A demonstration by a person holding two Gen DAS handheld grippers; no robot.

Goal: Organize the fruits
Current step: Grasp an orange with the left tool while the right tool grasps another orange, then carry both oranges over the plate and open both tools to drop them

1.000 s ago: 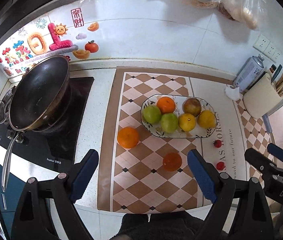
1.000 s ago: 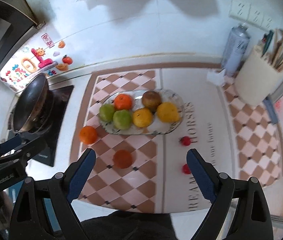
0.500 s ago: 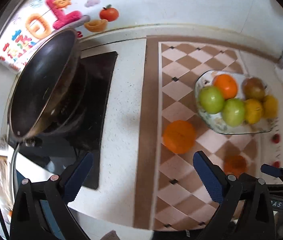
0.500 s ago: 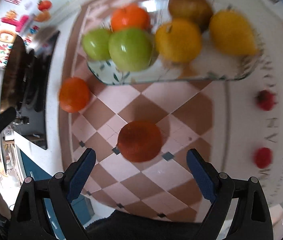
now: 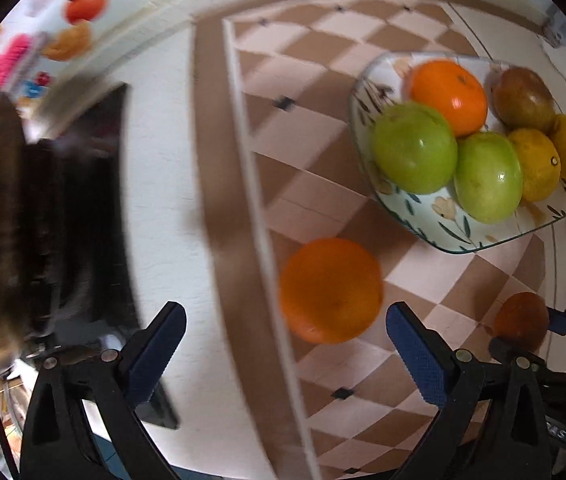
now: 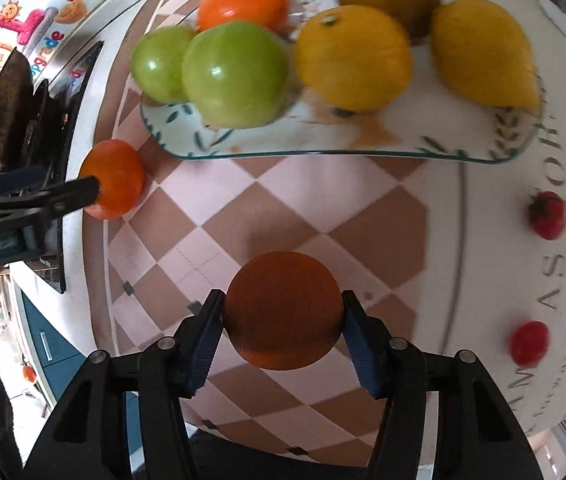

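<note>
Dark orange (image 6: 283, 314), on the checked mat (image 6: 243, 216) just before the fruit plate (image 6: 323, 144): lies squarely between the closing pads of the right gripper (image 6: 283, 320), which touch its sides; bright orange (image 5: 331, 290) sits ahead of the wide-open left gripper (image 5: 283, 344), towards its right finger.

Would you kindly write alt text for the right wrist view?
The right gripper is closing around a dark orange on a checkered mat. Behind it, a plate holds six fruits; two small red fruits lie to the right, and the left gripper reaches another orange.
</note>
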